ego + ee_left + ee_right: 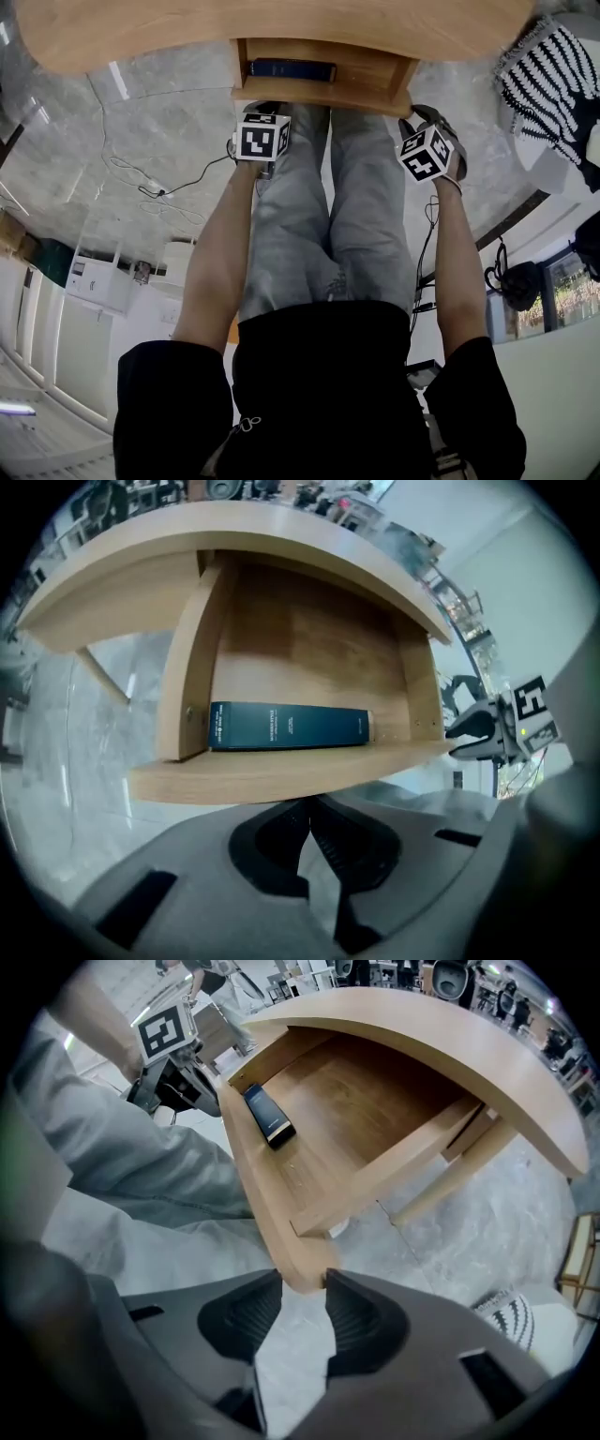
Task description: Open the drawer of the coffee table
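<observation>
Grey floor [169, 94] shows under the tabletop [187, 28], where the drawer [356, 1101] is already out with a book [286, 726] inside, so I would lift my right tongs [302, 1285], open around its front corner, straight off, keeping my left tongs [309, 829], closed and empty, clear.

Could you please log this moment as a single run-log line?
drawer: open | book: inside | left claw: shut, empty | right claw: open, around drawer's front corner
</observation>
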